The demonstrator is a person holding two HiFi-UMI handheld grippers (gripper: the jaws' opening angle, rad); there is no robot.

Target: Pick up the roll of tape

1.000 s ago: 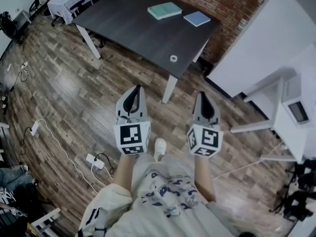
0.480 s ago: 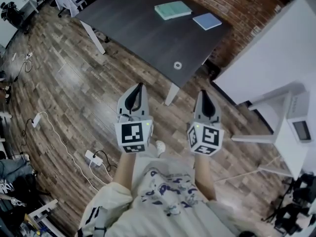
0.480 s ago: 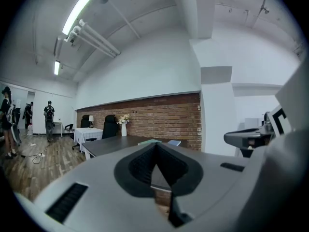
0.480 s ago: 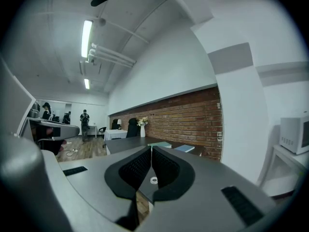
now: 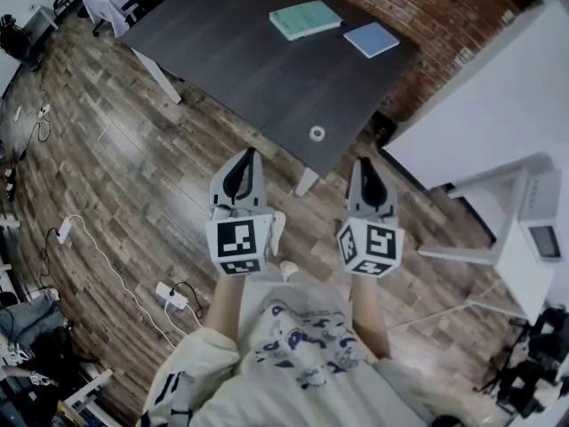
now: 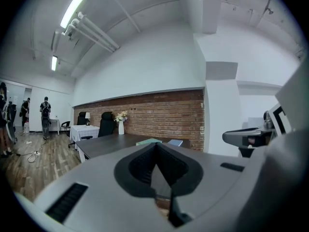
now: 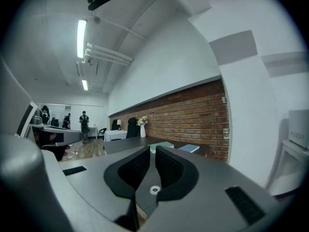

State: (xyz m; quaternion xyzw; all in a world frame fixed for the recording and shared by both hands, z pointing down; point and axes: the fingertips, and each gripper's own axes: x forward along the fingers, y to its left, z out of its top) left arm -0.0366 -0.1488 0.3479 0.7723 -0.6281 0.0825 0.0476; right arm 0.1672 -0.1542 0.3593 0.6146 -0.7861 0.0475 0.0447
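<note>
A small white roll of tape (image 5: 316, 132) lies flat near the front corner of the dark table (image 5: 222, 52). Both grippers hover over the wood floor, short of the table's edge. My left gripper (image 5: 248, 156) is below and left of the roll, its fingers meeting at a point, nothing held. My right gripper (image 5: 364, 163) is below and right of the roll, also shut and empty. In the right gripper view the roll (image 7: 154, 189) shows as a white ring beneath the closed jaws (image 7: 152, 150). In the left gripper view the jaws (image 6: 155, 146) point at the table; the roll is hidden.
A green book (image 5: 305, 19) and a blue book (image 5: 372, 38) lie at the table's far end. A brick wall (image 5: 427, 7) runs behind. White furniture (image 5: 524, 229) stands at the right. A power strip with cables (image 5: 169, 294) lies on the floor at left. People (image 6: 45, 115) stand far off.
Both grippers and the head have moved toward the table; the tape roll now sits lower in the head view, closer to the fingertips. Both grippers stay shut.
</note>
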